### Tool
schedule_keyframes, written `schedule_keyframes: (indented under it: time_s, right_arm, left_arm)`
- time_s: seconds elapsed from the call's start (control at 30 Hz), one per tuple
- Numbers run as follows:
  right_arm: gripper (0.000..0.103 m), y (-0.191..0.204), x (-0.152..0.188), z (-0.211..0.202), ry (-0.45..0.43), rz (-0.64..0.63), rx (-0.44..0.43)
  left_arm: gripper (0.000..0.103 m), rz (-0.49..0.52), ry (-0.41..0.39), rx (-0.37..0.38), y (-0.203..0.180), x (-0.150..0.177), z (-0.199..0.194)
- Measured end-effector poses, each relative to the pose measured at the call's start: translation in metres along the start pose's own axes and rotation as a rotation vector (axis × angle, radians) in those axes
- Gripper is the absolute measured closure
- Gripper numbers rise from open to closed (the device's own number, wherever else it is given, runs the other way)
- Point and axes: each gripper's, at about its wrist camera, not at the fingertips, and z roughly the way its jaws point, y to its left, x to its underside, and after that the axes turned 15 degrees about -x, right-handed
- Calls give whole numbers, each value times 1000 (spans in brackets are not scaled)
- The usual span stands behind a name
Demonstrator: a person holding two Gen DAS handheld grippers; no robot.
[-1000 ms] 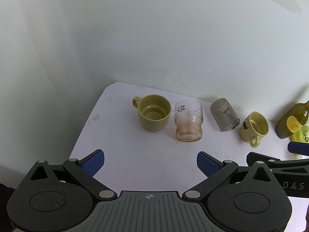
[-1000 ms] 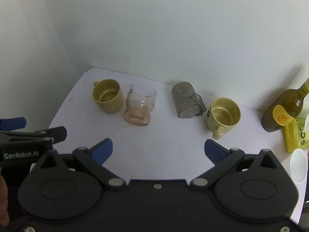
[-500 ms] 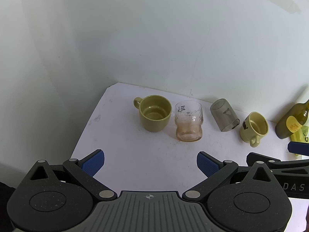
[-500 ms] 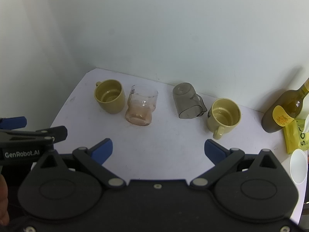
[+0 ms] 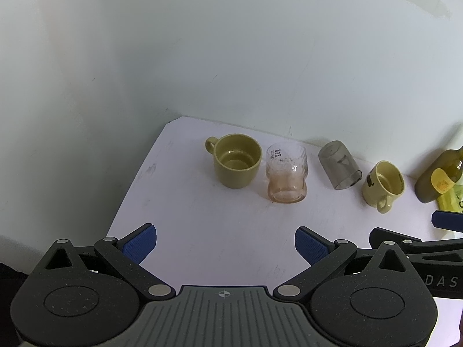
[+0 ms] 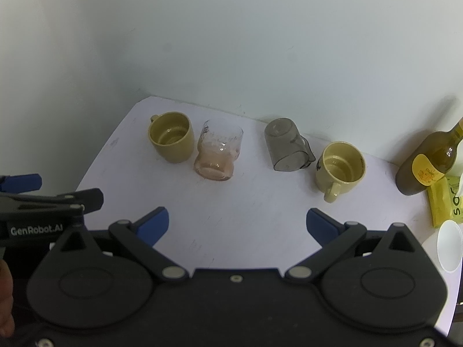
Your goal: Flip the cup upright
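A smoky grey transparent cup with a handle (image 6: 286, 146) stands upside down on the white table (image 6: 246, 208), base up; it also shows in the left wrist view (image 5: 338, 164). An olive mug (image 6: 171, 136) (image 5: 236, 160), a pinkish glass (image 6: 218, 151) (image 5: 287, 176) and a pale yellow mug (image 6: 340, 167) (image 5: 382, 183) stand upright in the same row. My left gripper (image 5: 225, 244) is open and empty above the near table. My right gripper (image 6: 238, 224) is open and empty, well short of the cups.
A dark olive bottle with a yellow label (image 6: 428, 164) stands at the far right by the wall. A yellow packet (image 6: 447, 202) and a white cup (image 6: 450, 244) sit at the right edge. The wall runs close behind the cups.
Both grippers have drawn slightly back and up, so the cups sit a little lower and farther off. Nothing was grasped or moved.
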Motion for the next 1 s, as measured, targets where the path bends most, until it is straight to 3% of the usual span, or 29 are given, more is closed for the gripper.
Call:
schedule_keyframes:
  time_s: [1.0]
  right_arm:
    - [1,-6,29,19,100,44,-24]
  left_arm:
    - [0,36,103,-36,-5,33,11]
